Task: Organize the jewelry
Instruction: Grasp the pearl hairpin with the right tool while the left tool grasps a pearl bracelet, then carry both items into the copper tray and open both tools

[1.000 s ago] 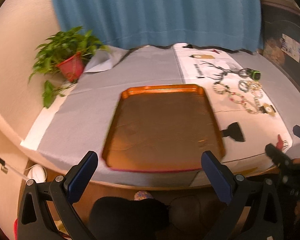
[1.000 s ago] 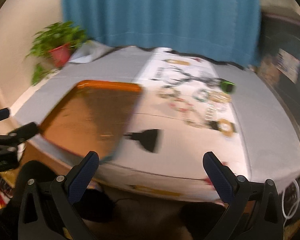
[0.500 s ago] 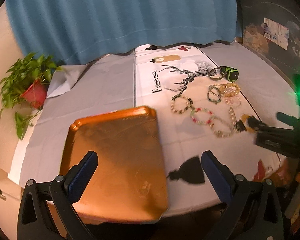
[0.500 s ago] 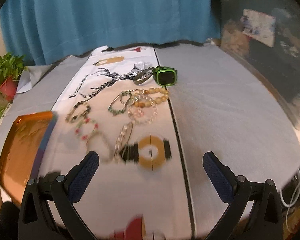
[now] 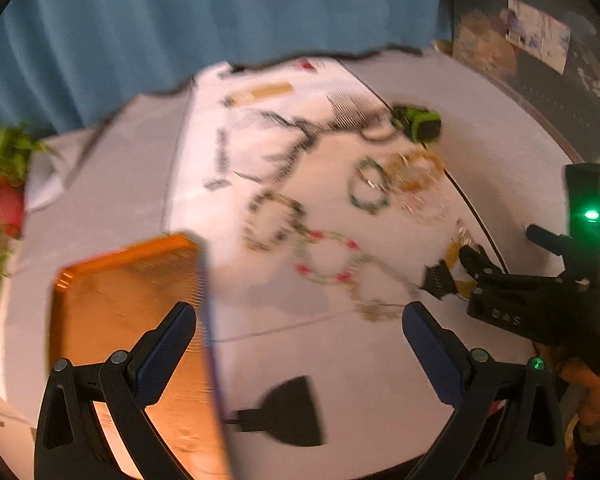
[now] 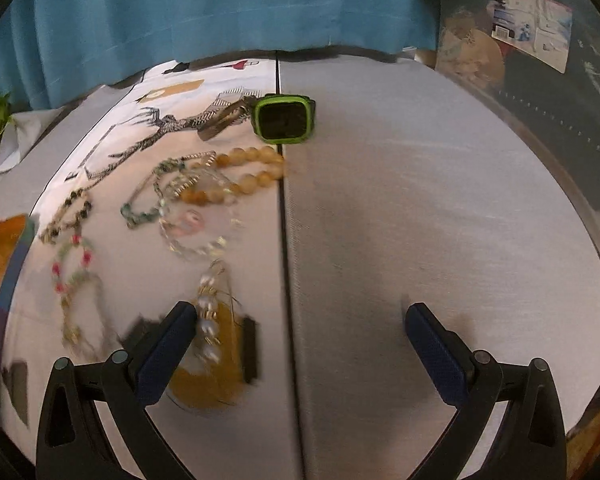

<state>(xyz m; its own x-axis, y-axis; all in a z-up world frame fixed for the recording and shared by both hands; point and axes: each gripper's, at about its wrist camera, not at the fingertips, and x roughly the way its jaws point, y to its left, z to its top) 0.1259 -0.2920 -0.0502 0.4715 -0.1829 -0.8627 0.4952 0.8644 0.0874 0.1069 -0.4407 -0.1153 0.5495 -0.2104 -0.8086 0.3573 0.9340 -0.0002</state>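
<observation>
- Lying loose on a white printed cloth (image 6: 112, 152) spread over the bench (image 6: 420, 220), the jewelry forms a scattered cluster: an amber bead bracelet (image 6: 244, 174), a green-stone bracelet (image 6: 148, 204), a clear bead bracelet (image 6: 196, 228), a dark bead bracelet (image 6: 66, 216) and a red-and-pale bead strand (image 6: 74, 264).
- Nearest the right tool (image 6: 300, 344) lies a pearl strand (image 6: 208, 316) over a yellow ring with black end pieces (image 6: 216, 372); its left pad touches or overlaps them, though blur hides which.
- A green-cased watch (image 6: 284, 118) sits at the far edge of the cluster, on the cloth's seam.
- Both tools stand wide and hold nothing; the left tool (image 5: 300, 344) hovers between the orange tray (image 5: 120, 288) and the beads.
- A blue curtain (image 6: 220, 4) hangs behind the bench.
</observation>
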